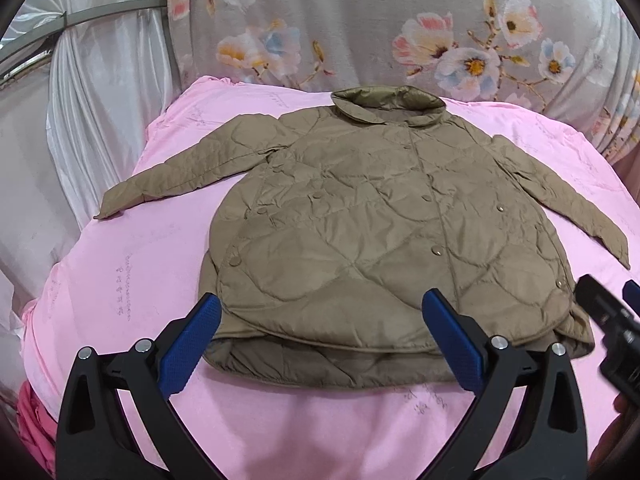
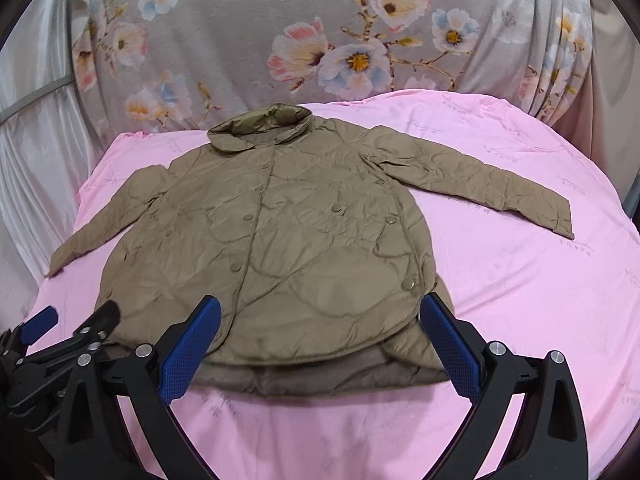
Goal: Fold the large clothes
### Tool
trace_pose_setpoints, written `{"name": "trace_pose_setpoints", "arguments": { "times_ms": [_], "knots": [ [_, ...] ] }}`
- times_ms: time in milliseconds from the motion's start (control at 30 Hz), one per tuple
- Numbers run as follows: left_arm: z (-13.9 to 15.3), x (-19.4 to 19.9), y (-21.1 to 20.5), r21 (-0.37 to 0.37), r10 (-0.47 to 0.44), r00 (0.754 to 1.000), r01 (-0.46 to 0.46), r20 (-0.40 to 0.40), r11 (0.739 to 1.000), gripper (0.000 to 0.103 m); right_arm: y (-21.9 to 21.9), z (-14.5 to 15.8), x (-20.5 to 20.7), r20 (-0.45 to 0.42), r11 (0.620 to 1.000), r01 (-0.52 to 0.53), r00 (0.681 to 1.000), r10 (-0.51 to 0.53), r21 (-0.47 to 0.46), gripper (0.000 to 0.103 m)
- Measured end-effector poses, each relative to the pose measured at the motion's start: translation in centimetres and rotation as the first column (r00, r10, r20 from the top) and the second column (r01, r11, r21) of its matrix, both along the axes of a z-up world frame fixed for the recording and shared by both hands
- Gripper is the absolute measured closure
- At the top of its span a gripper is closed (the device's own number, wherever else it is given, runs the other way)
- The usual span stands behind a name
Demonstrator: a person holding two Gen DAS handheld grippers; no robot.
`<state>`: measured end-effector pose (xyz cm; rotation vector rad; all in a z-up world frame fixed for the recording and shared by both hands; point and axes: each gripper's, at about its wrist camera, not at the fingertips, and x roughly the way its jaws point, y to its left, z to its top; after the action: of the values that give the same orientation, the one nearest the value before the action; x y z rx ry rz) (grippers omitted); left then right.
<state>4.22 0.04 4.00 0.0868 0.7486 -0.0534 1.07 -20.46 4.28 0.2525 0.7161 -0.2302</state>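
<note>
While both tongs (image 1: 320,340) (image 2: 320,340) gape empty, the jacket (image 1: 360,232) shows no legible label.

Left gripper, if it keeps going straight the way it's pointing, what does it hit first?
Probably the hem of the jacket: the open left gripper points at its near edge on the pink bedspread. Height above it is unclear.

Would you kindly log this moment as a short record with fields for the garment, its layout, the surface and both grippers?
garment: tan quilted jacket, snap front closed
layout: flat, front up, collar at far end, both sleeves spread outward
surface: pink bedsheet
backdrop: floral cloth
left gripper: jaws wide apart, at the near hem, holding nothing
right gripper: jaws wide apart, at the near hem, holding nothing
</note>
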Motion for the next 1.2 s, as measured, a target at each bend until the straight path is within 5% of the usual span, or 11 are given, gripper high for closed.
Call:
{"name": "trace_pose_setpoints", "arguments": {
  "times_ms": [367,600,867,967,1000,1067,1100,1133,1200],
  "knots": [
    [-0.2,5.5,4.1,-0.005,0.123,0.992,-0.123,-0.004,0.992,0.005,-14.0,-2.0,3.9,-0.002,0.956,0.258,0.966,-0.260,0.137,0.005],
    [-1.1,8.5,7.5,-0.039,0.198,0.980,-0.199,-0.022,0.979,0.005,-25.7,-7.4,4.2,-0.063,0.763,0.456,0.873,-0.484,0.458,0.011],
    [-2.2,10.1,9.2,-0.051,0.246,0.969,-0.247,-0.021,0.968,0.005,-33.4,-12.4,3.7,-0.136,0.561,0.599,0.743,-0.655,0.572,0.018],
    [-2.8,10.8,9.6,-0.072,0.248,0.968,-0.250,-0.039,0.966,0.005,-34.9,-12.6,3.8,-0.118,0.531,0.611,0.714,-0.691,0.587,0.021],
    [-2.9,10.9,9.6,-0.074,0.251,0.967,-0.253,-0.041,0.965,0.005,-35.5,-12.6,4.0,-0.122,0.519,0.626,0.698,-0.705,0.582,0.028],
    [-3.1,11.3,9.8,-0.083,0.256,0.966,-0.259,-0.043,0.962,0.005,-36.3,-12.6,4.3,-0.125,0.497,0.646,0.673,-0.729,0.580,0.057],
    [-3.1,11.4,9.9,-0.086,0.259,0.965,-0.262,-0.042,0.961,0.005,-37.0,-12.7,4.5,-0.121,0.484,0.638,0.670,-0.732,0.599,0.085],
    [-3.2,11.5,10.0,-0.088,0.260,0.965,-0.263,-0.041,0.961,0.005,-37.5,-12.9,4.8,-0.131,0.473,0.635,0.670,-0.730,0.611,0.097],
    [-3.2,11.8,10.2,-0.086,0.265,0.963,-0.268,-0.041,0.960,0.005,-38.1,-12.1,5.7,-0.104,0.486,0.620,0.676,-0.730,0.616,0.099]
  ]
}}
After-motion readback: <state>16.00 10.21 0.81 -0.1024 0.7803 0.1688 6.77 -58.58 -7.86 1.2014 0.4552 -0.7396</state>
